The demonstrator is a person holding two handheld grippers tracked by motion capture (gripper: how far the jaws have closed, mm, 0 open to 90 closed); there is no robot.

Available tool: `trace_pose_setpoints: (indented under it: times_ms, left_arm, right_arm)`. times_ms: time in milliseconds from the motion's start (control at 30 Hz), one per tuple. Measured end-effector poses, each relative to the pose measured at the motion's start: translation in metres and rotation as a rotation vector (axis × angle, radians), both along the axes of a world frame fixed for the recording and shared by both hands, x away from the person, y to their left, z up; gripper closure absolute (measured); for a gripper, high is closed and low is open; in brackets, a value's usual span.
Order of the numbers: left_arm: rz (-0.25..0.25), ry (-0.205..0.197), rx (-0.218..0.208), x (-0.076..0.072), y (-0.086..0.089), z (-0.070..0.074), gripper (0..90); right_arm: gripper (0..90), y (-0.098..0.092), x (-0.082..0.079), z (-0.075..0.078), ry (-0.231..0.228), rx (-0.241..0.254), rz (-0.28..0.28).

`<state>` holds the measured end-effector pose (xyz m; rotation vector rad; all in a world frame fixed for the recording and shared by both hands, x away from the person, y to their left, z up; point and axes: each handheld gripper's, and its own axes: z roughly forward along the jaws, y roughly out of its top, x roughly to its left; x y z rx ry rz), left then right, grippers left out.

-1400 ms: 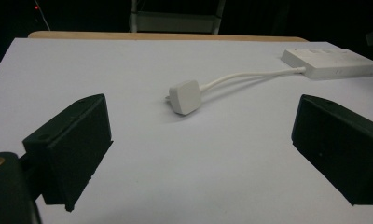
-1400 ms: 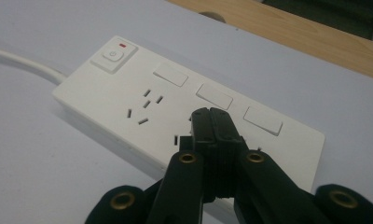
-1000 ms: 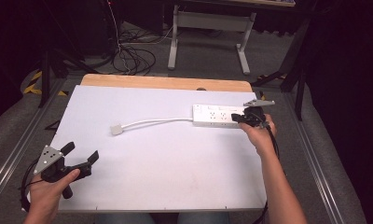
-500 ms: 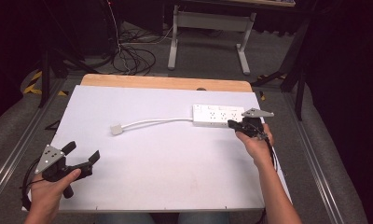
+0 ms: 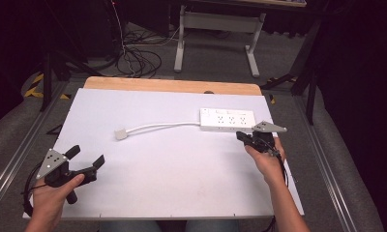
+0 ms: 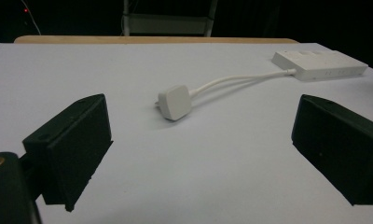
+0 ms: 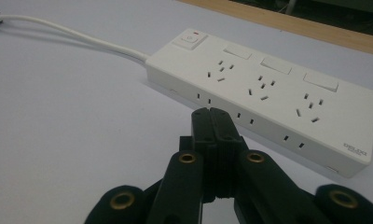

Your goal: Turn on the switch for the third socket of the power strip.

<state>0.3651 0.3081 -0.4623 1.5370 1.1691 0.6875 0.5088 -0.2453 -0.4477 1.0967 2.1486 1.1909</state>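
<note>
While lying flat on the white tabletop (image 5: 182, 164), power strip (image 5: 228, 119) sits toward far right, long axis running left to right across table, sockets facing up, rocker switch at its cord end. Right gripper (image 5: 243, 136) hovers just beside strip's near long edge, jaws pressed fully together with nothing between them, tips aimed at that side face (image 7: 250, 119) but seemingly just short of contact; cannot tell for certain. From those closed jaws, strip lies straight ahead and slightly beyond, broadside on, so a push or nudge looks more likely than a grasp. Right hand (image 5: 266, 162) clearly nearer to strip. White cord (image 5: 162, 125) curves leftward from strip to plug (image 5: 120, 134), resting near table's middle. Left gripper (image 5: 87, 162) held low at near left corner, jaws spread wide and empty, plug (image 6: 175, 102) well ahead between them and well apart. Left hand (image 5: 51, 193) nearer to plug. Wooden strip (image 5: 172, 86) edges table's far side; beyond, grey floor, loose black cables (image 5: 138, 60) and grey desk frame (image 5: 215, 34) against dark surroundings.
</note>
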Motion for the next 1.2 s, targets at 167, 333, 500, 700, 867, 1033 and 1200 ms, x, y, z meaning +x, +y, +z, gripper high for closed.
trace_pose_setpoints:
  times_ms: [167, 333, 500, 700, 867, 1033, 1200]
  left_arm:
    - [-0.007, -0.003, -0.004, 0.001, -0.002, 0.0, 5.3]
    - [-0.007, -0.005, -0.007, 0.001, -0.001, 0.001, 5.3]
    - [-0.002, -0.007, -0.013, 0.001, 0.001, 0.001, 5.3]
    - [-0.003, -0.007, -0.014, 0.001, 0.001, 0.001, 5.3]
    - [-0.003, -0.006, -0.015, 0.001, 0.001, 0.002, 5.3]
    - [-0.005, -0.004, -0.015, 0.001, 0.002, 0.001, 5.3]
    - [-0.004, -0.004, -0.017, 0.001, 0.002, 0.001, 5.3]
  right_arm:
    - [90.0, 0.002, -0.004, -0.001, -0.002, 0.007, 0.007]
    - [90.0, 0.003, -0.008, -0.003, -0.004, 0.01, 0.011]
    - [90.0, 0.002, -0.015, -0.006, -0.014, 0.025, 0.02]
    - [90.0, -0.004, -0.022, -0.004, -0.031, 0.069, 0.009]
    - [89.2, -0.005, -0.028, -0.006, -0.04, 0.068, 0.014]
    - [85.0, -0.005, -0.029, -0.005, -0.05, 0.087, 0.023]
    - [79.9, -0.004, -0.03, -0.003, -0.081, 0.103, 0.049]
